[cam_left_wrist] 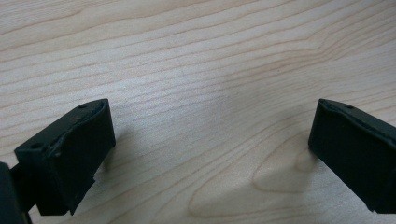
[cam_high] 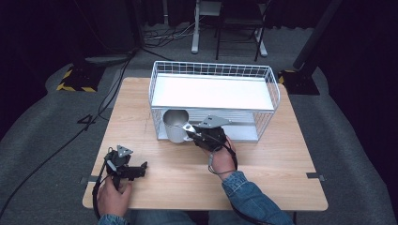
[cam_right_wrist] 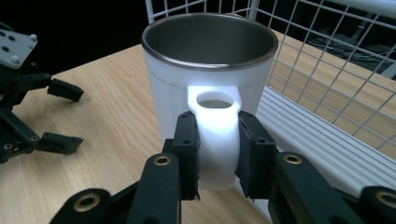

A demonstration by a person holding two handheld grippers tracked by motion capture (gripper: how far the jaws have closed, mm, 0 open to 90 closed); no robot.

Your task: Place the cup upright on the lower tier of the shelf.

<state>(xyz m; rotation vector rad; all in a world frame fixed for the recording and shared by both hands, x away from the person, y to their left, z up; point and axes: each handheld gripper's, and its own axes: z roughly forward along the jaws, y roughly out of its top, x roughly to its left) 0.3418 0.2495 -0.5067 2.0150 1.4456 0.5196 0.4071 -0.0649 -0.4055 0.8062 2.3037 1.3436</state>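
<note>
Pinching the white handle (cam_right_wrist: 215,140) of a steel-lined mug (cam_high: 176,125), the right gripper (cam_high: 193,132) holds it upright at the wire rack's (cam_high: 213,69) front, toward its 9 o'clock end. Its own view shows both jaws pressed on the handle. At the bench's (cam_high: 263,164) 7 o'clock corner, the left gripper (cam_high: 141,168) rests, jaws spread over bare wood.

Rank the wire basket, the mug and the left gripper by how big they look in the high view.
1. wire basket, by far the largest.
2 and 3. mug and left gripper: they look about alike, so no ranking.
</note>
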